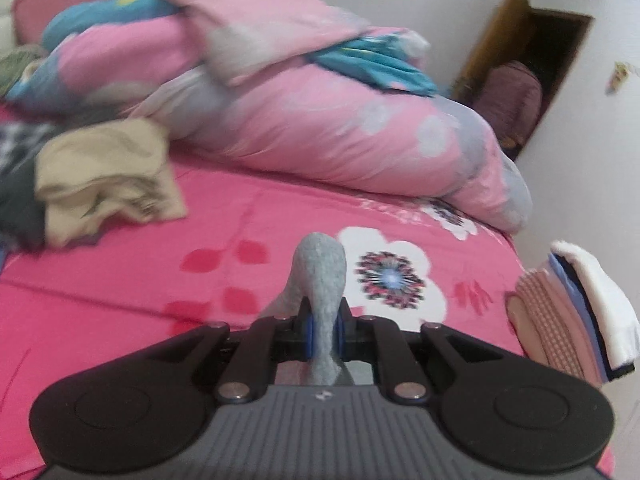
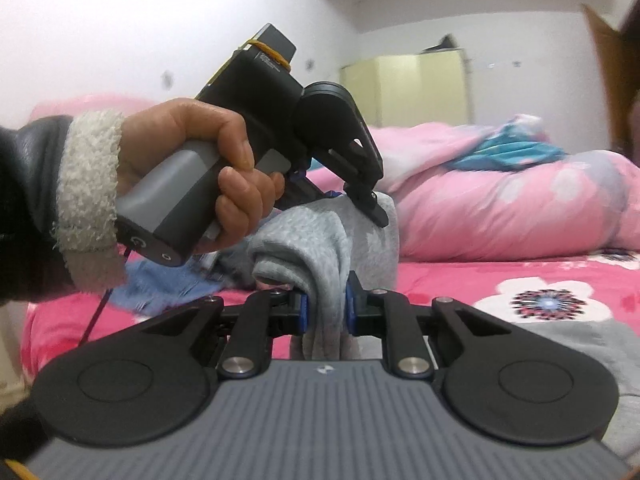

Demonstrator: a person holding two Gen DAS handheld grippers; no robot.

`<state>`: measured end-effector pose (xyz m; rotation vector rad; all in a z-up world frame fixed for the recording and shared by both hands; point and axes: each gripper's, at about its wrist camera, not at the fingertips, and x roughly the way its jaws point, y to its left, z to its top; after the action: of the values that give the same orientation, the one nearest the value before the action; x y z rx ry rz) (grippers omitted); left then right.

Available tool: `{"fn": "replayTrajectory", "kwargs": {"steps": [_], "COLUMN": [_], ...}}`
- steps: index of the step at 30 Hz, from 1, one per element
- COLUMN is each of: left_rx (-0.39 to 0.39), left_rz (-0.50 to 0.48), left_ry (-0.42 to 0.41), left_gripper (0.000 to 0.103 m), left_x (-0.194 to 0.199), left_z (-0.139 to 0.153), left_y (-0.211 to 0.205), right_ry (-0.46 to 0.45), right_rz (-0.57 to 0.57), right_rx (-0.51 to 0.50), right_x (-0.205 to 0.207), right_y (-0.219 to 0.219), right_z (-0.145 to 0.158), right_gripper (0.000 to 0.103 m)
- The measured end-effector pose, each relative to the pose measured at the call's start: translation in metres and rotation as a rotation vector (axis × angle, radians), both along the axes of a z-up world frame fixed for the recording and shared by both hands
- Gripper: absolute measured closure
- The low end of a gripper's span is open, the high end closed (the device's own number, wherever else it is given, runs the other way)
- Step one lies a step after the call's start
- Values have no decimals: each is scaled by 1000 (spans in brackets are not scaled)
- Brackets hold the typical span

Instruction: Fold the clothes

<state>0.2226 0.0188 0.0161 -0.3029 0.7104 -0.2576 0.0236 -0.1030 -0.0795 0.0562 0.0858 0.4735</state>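
Two hand-held grippers [image 2: 324, 310], seemingly one garment [image 2: 320, 240]

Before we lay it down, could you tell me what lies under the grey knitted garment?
Under the grey knitted garment, beside a blue fabric, the pink flowered bedsheet shows. Both grippers, left gripper and right gripper, clamp it. Anything directly beneath is covered.

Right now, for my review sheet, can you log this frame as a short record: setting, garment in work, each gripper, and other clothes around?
setting: bed with pink floral sheet, pink duvet heaped behind
garment: grey knit garment, lifted off the sheet
left gripper: jaws shut on the grey knit garment
right gripper: jaws shut on the same garment
left hand: wraps the left gripper's handle, fleecy white cuff at the wrist
other clothes: crumpled beige garment; folded stack at the bed's edge
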Motion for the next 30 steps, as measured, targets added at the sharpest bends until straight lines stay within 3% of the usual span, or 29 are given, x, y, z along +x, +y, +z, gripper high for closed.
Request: {"fn": "replayTrajectory", "kwargs": {"steps": [8, 15, 16, 17, 18, 19, 22, 24, 27, 30], "left_rx": [110, 187, 183, 178, 172, 171, 193, 170, 156, 204], "left_rz": [-116, -249, -293, -336, -370, -384, -387, -363, -324, -277], "left_ry": [-28, 13, 38, 67, 101, 120, 115, 73, 7, -63], "left_gripper": [92, 91, 85, 71, 67, 60, 53, 45, 42, 37], "left_x": [-1, 12, 16, 21, 26, 26, 19, 8, -9, -33], "left_z": [13, -22, -33, -44, -56, -65, -76, -67, -51, -36], "left_y": [-124, -222, -231, -239, -245, -248, -249, -234, -207, -174], "right_ry": [-8, 55, 67, 80, 107, 140, 264, 324, 338, 352], "right_rz": [-133, -240, -253, -265, -277, -286, -276, -261, -246, -235], "right_rx": [166, 294, 309, 325, 354, 387, 606, 731, 791, 827], "right_x": [-15, -16, -16, -15, -11, -7, 6, 12, 15, 15], "right_y": [-85, -159, -168, -177, -186, -194, -225, -241, -245, -247], "right_z": [-5, -25, -29, -33, -40, -49, -83, -100, -105, -109], "right_gripper": [88, 88, 88, 88, 89, 89, 89, 88, 88, 87]}}
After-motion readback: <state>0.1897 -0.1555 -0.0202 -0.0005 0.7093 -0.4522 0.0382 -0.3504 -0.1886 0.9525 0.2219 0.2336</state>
